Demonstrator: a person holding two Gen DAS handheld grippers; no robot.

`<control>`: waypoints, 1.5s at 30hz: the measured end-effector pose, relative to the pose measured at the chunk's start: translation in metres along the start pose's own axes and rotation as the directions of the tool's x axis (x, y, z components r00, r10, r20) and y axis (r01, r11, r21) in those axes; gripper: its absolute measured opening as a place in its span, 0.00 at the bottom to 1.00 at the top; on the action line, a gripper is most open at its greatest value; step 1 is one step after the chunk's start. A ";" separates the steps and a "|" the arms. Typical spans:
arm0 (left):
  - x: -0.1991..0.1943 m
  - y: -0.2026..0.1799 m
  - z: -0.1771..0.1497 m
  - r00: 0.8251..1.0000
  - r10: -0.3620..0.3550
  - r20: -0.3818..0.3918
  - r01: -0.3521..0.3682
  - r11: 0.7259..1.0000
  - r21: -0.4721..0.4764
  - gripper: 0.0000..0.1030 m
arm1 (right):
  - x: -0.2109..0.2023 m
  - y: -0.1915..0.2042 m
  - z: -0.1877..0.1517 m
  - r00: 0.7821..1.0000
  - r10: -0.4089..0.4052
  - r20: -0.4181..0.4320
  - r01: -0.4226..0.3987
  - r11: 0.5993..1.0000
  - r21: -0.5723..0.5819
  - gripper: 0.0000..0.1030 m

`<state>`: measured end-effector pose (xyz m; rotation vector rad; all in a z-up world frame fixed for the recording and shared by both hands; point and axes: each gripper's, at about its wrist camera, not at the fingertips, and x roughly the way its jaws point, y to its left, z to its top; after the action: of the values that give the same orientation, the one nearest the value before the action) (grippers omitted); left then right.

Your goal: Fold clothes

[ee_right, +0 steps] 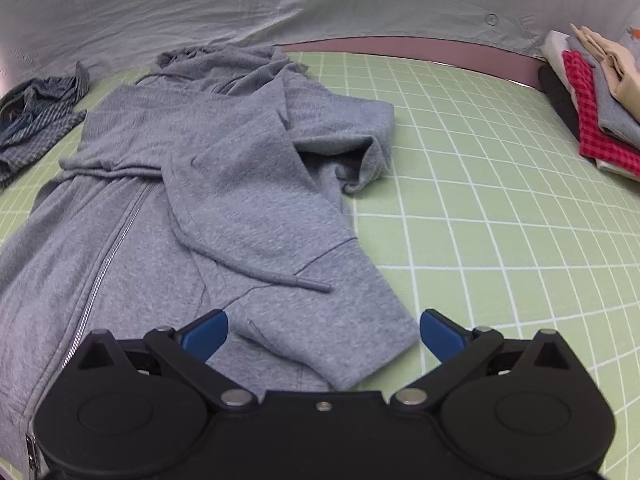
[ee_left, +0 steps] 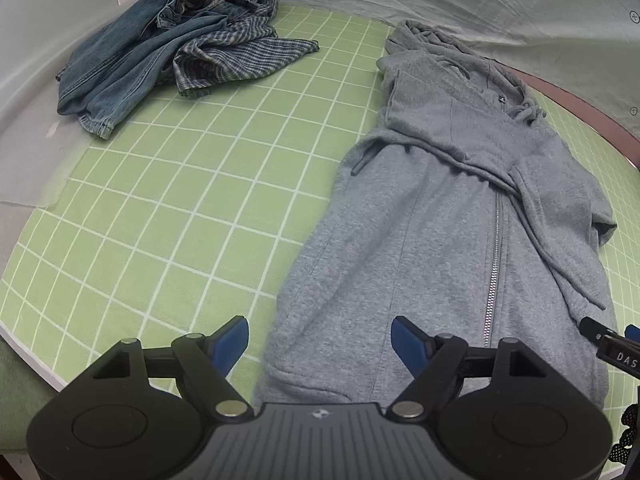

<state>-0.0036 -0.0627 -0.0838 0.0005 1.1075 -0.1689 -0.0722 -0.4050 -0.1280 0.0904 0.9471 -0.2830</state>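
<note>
A grey zip hoodie [ee_left: 440,216] lies flat on the green grid mat [ee_left: 180,208], its sleeves folded across the chest. My left gripper [ee_left: 320,340] hovers open over the hoodie's lower left hem, with nothing between its blue pads [ee_left: 230,340]. In the right wrist view the same hoodie [ee_right: 224,184] fills the left and middle, with a sleeve cuff lying near the bottom. My right gripper [ee_right: 324,334] is wide open above that cuff, and its pads are clear of the cloth. A drawstring [ee_right: 256,268] trails across the sleeve.
A crumpled heap of denim and checked cloth [ee_left: 168,52] lies at the mat's far left. A stack of folded clothes [ee_right: 592,104] sits at the far right edge. A pale printed sheet [ee_right: 280,4] hangs behind. Bare mat [ee_right: 500,200] shows to the right of the hoodie.
</note>
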 end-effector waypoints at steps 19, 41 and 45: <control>0.020 -0.058 0.055 0.996 0.047 0.079 -0.041 0.996 -0.082 0.77 | 0.008 -0.089 0.031 1.000 -0.009 0.027 0.010 0.999 -0.037 0.11; 0.104 -0.102 0.156 1.000 0.013 0.023 -0.012 1.000 -0.025 0.67 | 0.059 -0.230 0.032 0.851 -0.503 -0.151 0.525 0.806 0.275 0.50; 0.115 -0.103 0.151 1.000 0.017 -0.003 -0.017 1.000 -0.004 0.47 | 0.063 -0.205 0.037 0.860 -0.487 -0.151 0.509 0.813 0.283 0.50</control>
<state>0.1670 -0.1928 -0.1102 0.0062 1.1102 -0.1514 -0.0659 -0.6216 -0.1477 0.1443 0.9802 -0.9297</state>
